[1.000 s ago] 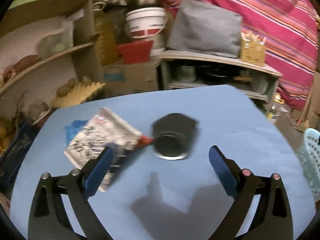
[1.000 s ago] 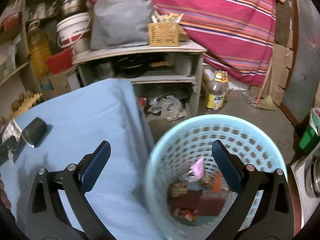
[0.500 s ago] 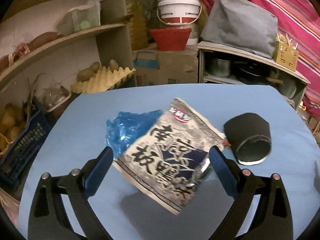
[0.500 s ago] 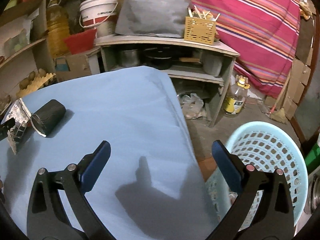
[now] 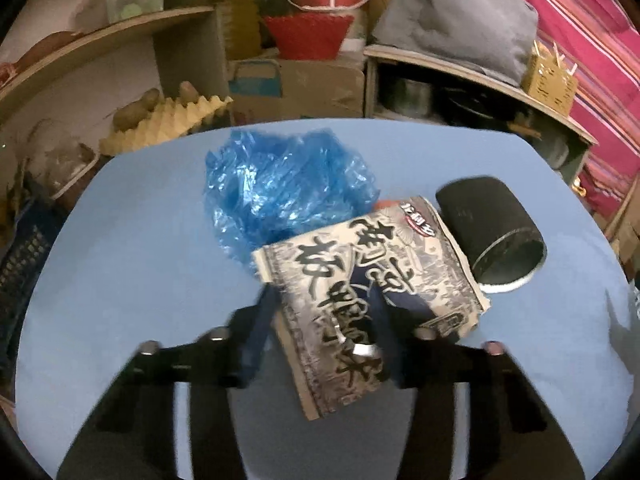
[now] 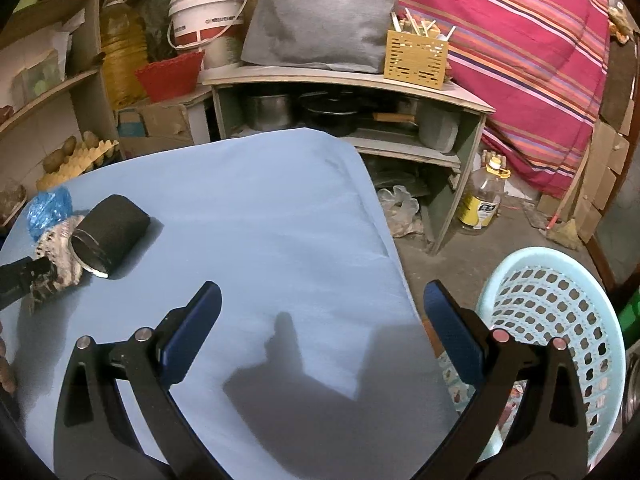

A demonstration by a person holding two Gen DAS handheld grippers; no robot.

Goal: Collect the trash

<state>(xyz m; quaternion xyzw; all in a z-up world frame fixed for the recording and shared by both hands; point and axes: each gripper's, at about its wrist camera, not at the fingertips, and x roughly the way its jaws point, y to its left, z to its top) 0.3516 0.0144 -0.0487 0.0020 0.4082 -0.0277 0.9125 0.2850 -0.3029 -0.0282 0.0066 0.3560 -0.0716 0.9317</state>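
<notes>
Two grippers, left gripper (image 5: 324, 312) just closing around printed snack wrapper (image 5: 372, 280), right gripper (image 6: 320, 328) wide, empty

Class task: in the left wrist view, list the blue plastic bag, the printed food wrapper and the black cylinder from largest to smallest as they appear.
1. Printed food wrapper and blue plastic bag: alike; the wrapper lies nearer the camera, so unranked.
2. Black cylinder: smallest.
</notes>
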